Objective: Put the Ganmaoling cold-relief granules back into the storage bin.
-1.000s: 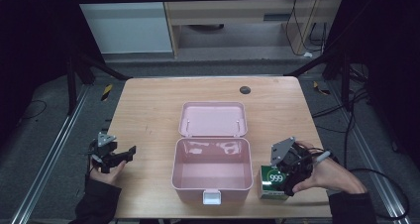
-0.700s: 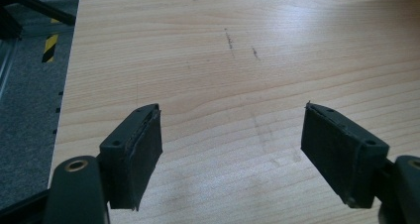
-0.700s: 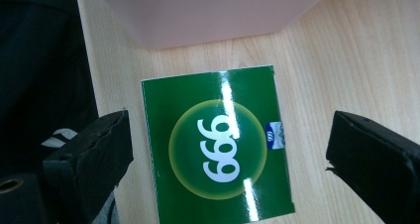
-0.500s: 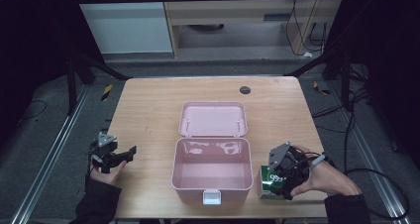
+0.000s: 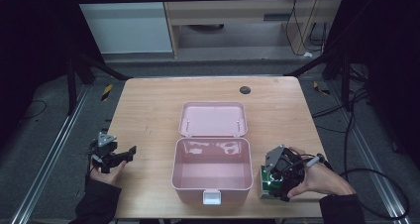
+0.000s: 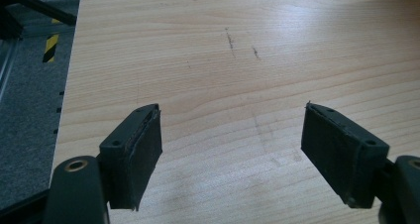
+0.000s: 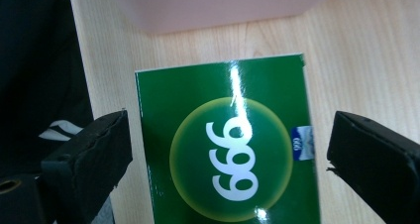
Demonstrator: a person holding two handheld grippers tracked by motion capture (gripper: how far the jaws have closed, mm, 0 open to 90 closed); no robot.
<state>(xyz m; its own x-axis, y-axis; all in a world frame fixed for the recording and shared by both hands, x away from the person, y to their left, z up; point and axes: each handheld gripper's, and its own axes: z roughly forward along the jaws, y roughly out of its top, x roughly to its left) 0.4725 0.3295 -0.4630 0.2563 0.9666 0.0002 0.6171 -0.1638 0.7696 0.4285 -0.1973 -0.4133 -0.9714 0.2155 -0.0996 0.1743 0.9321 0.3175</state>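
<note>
Wooden table (image 5: 148,115) the same as before. Pink box (image 5: 212,172) open in the middle, not moved. Green box (image 7: 233,154) flat on the table, just right of the pink one. Right gripper (image 5: 277,177) now lower over it, jaws wide apart on both sides. Left gripper (image 5: 115,155) unmoved, open, holding nothing.

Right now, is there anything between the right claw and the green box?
Nothing visible. The right claw is open with one jaw on each side of the green box, which lies flat on the table beside the open pink case.
</note>
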